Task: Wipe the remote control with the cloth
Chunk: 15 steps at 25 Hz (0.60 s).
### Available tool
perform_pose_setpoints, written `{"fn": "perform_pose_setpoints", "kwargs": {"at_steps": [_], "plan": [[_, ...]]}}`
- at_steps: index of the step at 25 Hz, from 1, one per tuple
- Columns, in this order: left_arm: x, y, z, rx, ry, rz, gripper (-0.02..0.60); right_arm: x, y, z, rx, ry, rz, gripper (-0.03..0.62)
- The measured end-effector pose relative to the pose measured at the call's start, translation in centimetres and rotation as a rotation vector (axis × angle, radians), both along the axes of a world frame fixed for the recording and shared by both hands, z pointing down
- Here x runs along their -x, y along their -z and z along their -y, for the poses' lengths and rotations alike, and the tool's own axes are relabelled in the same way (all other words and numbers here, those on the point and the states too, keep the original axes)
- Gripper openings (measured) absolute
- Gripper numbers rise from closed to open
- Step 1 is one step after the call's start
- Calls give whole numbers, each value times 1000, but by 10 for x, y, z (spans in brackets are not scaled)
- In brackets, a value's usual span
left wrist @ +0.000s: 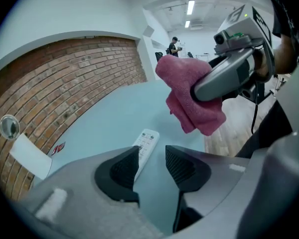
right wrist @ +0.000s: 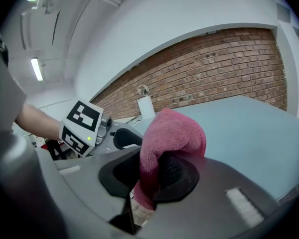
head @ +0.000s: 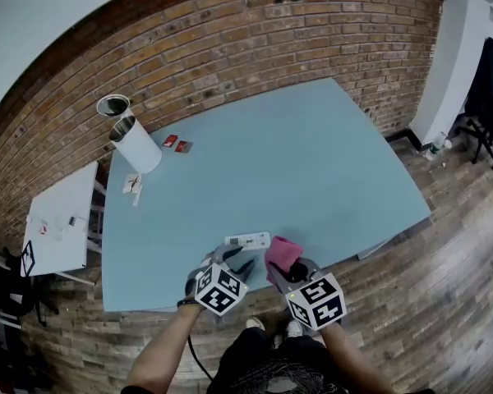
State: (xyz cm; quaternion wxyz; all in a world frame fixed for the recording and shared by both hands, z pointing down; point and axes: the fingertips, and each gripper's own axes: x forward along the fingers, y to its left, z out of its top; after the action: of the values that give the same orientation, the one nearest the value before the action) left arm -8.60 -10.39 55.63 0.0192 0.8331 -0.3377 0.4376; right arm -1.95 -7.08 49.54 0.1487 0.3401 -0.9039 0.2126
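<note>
Remote control (left wrist: 146, 142) half behind left claw (left wrist: 151, 159)

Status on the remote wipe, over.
Left claw open, empty. Right claw shut on pink cloth. Remote flat on table, just ahead of left claw. Nothing blocking it.

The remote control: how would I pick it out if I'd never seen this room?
Find the pale blue table by the brick wall, then its near edge, just ahead of the left gripper. The remote control lies flat there: a slim white bar with buttons, unlike the pink cloth held beside it.
</note>
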Motion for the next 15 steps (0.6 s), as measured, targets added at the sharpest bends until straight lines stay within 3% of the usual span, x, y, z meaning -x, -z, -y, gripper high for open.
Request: {"fn": "perform_pose_setpoints", "kwargs": {"at_steps": [5,8,15], "plan": [[5,-15,14,70,-106,63,213,-3,-4,12,14,-19,-15,61],[4,-26,19,139,-190,91,289,-4,-6,20,24,-39,-24,61],[-4,-47,34,240,-354,170,305,-19,-12,39,41,-127,-40,61]]}}
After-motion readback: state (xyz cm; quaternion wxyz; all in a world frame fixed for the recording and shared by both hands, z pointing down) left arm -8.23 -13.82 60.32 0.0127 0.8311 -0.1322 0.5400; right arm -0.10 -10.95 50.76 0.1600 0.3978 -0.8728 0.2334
